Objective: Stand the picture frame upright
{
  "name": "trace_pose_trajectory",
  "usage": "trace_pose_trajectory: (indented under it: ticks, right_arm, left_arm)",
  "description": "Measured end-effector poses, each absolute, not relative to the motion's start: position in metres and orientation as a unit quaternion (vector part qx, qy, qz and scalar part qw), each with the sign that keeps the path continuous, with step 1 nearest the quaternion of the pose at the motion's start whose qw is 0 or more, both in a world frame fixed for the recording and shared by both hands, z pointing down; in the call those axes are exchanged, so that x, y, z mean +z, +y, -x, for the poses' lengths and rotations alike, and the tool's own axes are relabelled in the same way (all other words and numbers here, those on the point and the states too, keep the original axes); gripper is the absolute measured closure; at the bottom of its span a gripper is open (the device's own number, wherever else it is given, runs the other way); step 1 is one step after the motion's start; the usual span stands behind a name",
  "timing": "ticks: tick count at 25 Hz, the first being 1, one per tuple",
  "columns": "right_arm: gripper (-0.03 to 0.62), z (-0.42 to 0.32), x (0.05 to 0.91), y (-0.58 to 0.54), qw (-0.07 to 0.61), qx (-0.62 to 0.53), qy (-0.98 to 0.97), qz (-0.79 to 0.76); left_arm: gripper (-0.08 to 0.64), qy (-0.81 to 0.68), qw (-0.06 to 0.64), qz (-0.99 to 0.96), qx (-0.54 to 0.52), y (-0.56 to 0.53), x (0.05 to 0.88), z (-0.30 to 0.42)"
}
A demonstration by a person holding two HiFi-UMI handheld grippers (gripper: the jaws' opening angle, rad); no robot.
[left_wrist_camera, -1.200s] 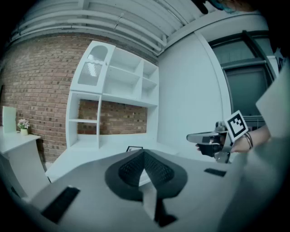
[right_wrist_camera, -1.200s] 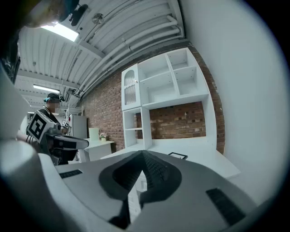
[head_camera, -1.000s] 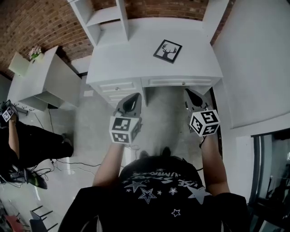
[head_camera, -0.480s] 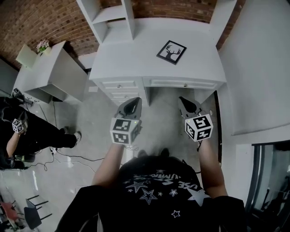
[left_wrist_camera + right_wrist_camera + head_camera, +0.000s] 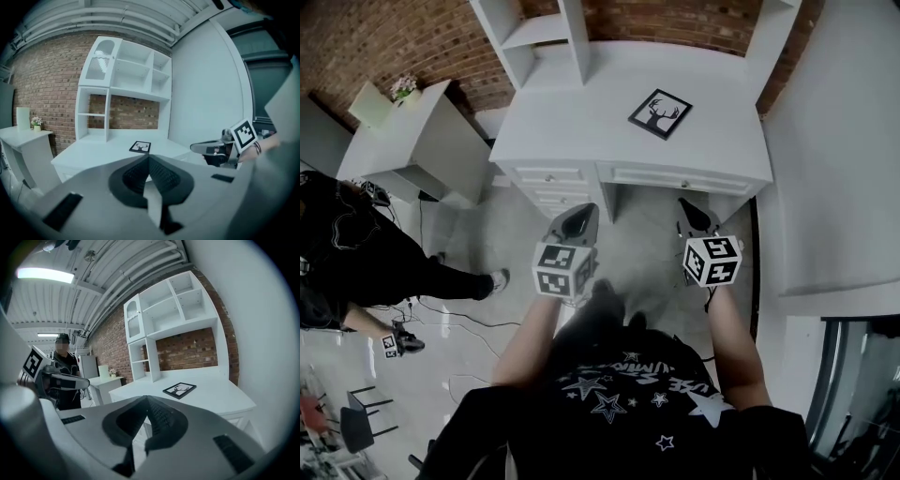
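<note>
A: Any legible text or labels there?
B: None. The shirt print (image 5: pixel 623 367) was upside down and too blurred to read. Left marker cube (image 5: pixel 560 270) and right marker cube (image 5: pixel 712 261) carried only black-and-white square codes. Picture frame (image 5: pixel 660 113) showed a deer, no caption.

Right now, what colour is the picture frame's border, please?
Black picture frame, clearest in head view.

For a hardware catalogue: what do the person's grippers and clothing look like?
The left gripper and right gripper are grey shells with dark ribbed fingers, each carrying a white cube of black square markers. The shirt is black, star-printed, short-sleeved.
</note>
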State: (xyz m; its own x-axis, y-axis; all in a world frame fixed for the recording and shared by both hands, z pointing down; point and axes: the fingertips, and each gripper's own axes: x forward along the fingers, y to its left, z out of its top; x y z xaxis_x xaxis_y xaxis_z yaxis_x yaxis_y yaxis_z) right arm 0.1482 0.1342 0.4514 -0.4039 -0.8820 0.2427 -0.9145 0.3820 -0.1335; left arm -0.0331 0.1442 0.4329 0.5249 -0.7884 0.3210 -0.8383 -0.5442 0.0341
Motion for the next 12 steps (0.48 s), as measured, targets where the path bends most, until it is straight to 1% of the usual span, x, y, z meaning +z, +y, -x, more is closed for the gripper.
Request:
trace_pose_trajectory:
  ticks: [6, 12]
  right_arm:
    - [0.58, -0.154, 0.463, 0.118, 0.065, 0.155, -0.823, -0.542]
    - [0.58, -0.176, 0.473, 0.083, 0.072, 0.181, -0.806, -0.559]
  left_arm:
    - [0.546, -0.468, 0.107, -0.867, 0.136, 0.123, 0.443, 0.028]
    - [0.546, -0.446, 0.114, -0.877, 0.139, 0.077, 0.449, 0.009]
